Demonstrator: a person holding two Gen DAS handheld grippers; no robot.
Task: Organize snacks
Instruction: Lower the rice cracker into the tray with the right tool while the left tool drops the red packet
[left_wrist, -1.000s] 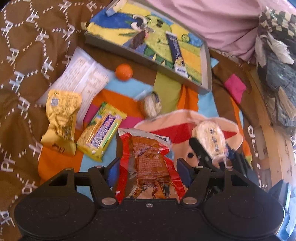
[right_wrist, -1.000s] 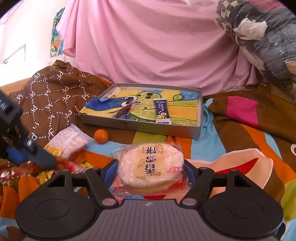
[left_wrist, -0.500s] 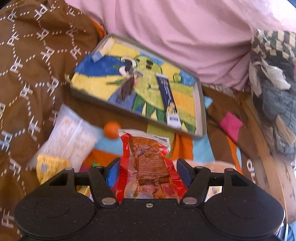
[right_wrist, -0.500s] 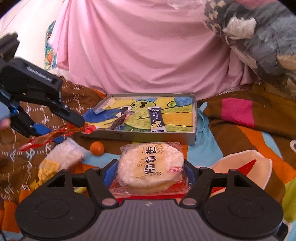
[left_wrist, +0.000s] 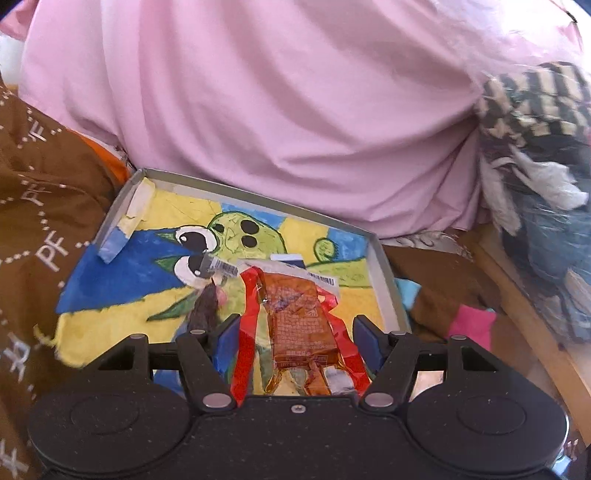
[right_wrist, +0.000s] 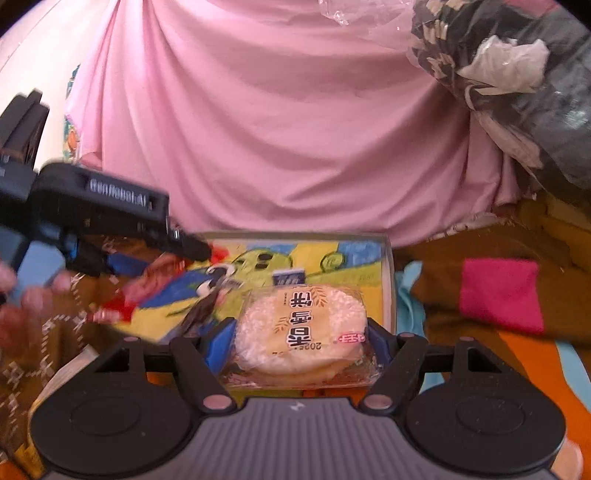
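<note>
A grey tray lined with a green cartoon picture lies on the bed. In the left wrist view my left gripper hangs over the tray's near half. It is shut on a red and orange snack packet. My right gripper is shut on a round rice cracker pack, held just before the tray's near right corner. The right wrist view shows the left gripper and its red packet above the tray's left side. In the tray lie a dark blue sachet and a dark wrapped snack.
Pink fabric rises right behind the tray. A pile of clothes and bags sits at the right above a wooden edge. A brown patterned blanket lies left of the tray. A hand holds the left gripper.
My left gripper has lifted the red packet off the bedspread and carried it forward over the tray. The right gripper has moved its rice cracker closer to the tray.
</note>
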